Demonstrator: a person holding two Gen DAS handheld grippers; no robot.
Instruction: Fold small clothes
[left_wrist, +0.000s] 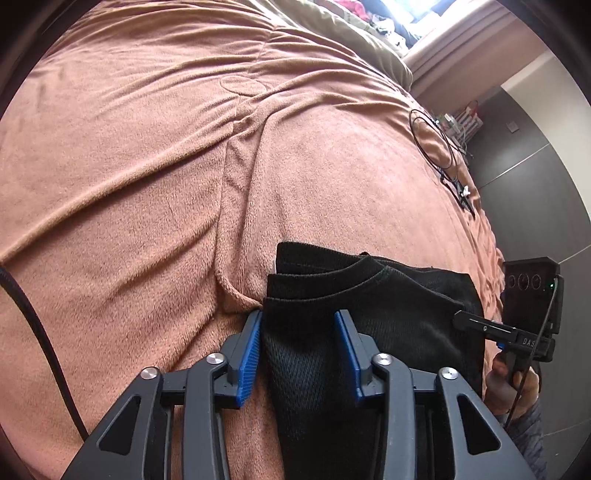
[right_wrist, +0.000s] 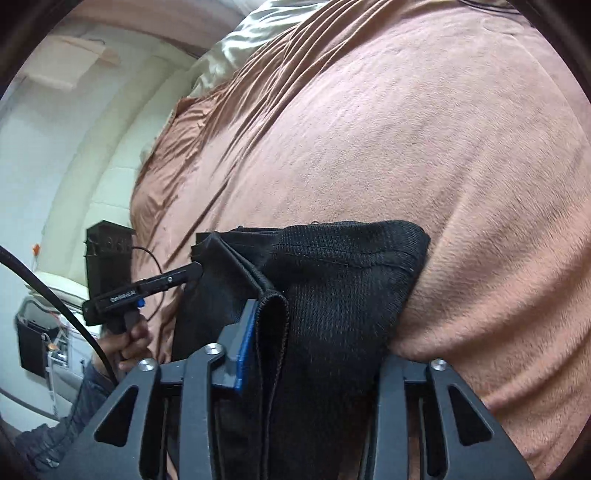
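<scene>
Garment: black knit garment (left_wrist: 373, 314) lies partly folded, in stacked layers, on the bed's brown blanket (left_wrist: 147, 184), near the bed edge.
Left tongs (left_wrist: 299, 332): blue pads spread wide, straddling the near hem; nothing clamped.
Right tongs (right_wrist: 317, 332): one blue pad against a folded edge; the other finger is hidden under cloth, so closure cannot be told.
Risk, slip: closing on too few layers likely lets the stack splay.
Risk, snag: plush blanket may drag the bottom layer, skewing the fold.
Risk, cable: looped black cable (left_wrist: 436, 144) lies well apart; low concern.
</scene>
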